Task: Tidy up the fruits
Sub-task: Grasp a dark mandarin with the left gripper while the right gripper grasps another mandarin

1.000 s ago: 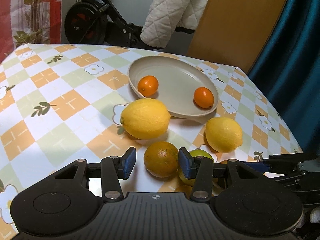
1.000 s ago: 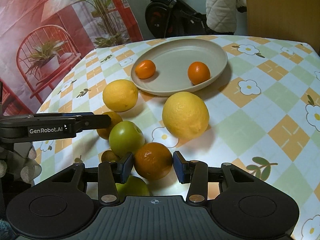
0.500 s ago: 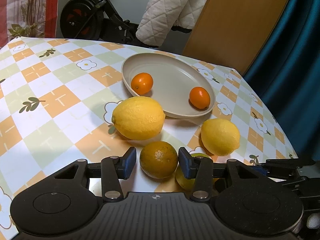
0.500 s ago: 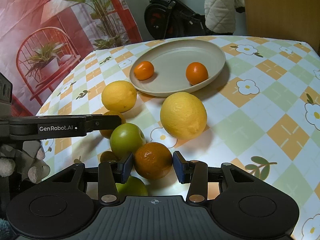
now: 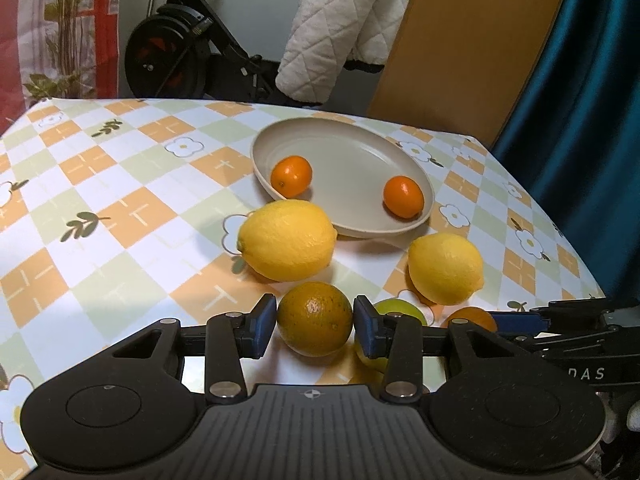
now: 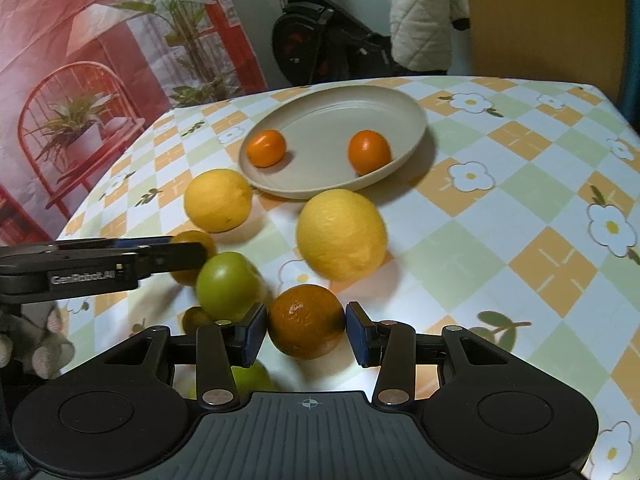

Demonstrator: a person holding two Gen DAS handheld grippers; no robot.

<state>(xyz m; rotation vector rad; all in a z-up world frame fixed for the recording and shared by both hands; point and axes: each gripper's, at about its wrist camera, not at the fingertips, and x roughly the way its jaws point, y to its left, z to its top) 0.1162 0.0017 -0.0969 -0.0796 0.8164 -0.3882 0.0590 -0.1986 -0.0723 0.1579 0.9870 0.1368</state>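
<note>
Oranges pinched, one per gripper, low over the table before the plate (image 5: pixel 424 184).
Your left gripper (image 5: pixel 315 322) clamps an orange (image 5: pixel 314 318); your right gripper (image 6: pixel 306 326) clamps another orange (image 6: pixel 306 320). Firm, round, probably slick: grip across the middle.

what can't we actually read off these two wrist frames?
1. Left wrist view: lime-green fruit mostly hidden behind a left gripper finger.
2. Right wrist view: small brown fruit half hidden by the green apple; kind unclear.
3. Right wrist view: another green fruit covered by the right gripper body.
4. Both views: whether left orange and right orange are lifted; undersides hidden.
</note>
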